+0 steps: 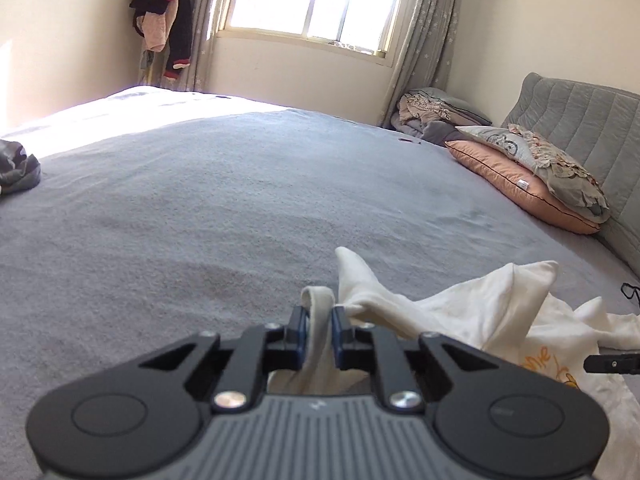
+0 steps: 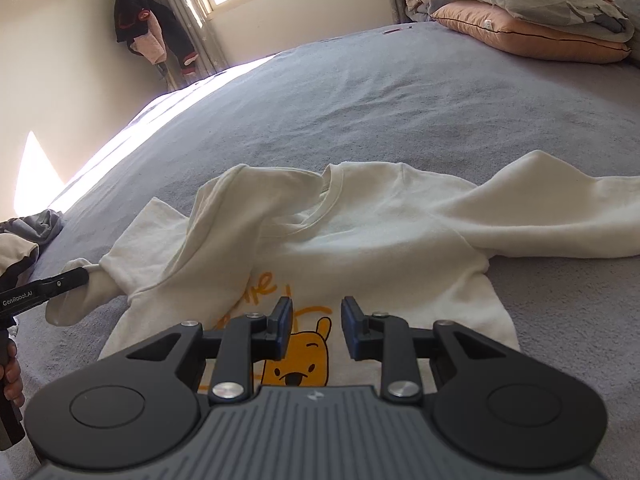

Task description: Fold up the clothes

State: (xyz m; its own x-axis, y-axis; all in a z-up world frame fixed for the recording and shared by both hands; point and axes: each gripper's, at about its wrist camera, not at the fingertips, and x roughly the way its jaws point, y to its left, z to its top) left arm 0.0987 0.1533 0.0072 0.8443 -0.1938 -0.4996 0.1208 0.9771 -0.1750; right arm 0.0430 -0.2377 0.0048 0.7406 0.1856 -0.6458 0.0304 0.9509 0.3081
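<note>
A cream sweatshirt (image 2: 384, 232) with a yellow bear print (image 2: 304, 360) lies face up on the grey bed (image 2: 400, 100), its collar away from me. My left gripper (image 1: 319, 316) is shut on the cuff of its left sleeve (image 1: 316, 336); the rest of the cloth (image 1: 480, 312) trails off to the right. The right wrist view shows that same gripper (image 2: 82, 276) at the far left, holding the sleeve end (image 2: 92, 292). My right gripper (image 2: 316, 324) hangs open just above the print, nothing between its fingers. The other sleeve (image 2: 560, 208) stretches out to the right.
Stacked pillows (image 2: 532, 20) and folded bedding (image 1: 432, 116) lie at the bed's head by the grey headboard (image 1: 580, 128). A dark crumpled garment (image 1: 16, 168) sits at the left bed edge. Clothes hang (image 1: 164, 20) beside the window. A hand (image 2: 10, 376) grips the left handle.
</note>
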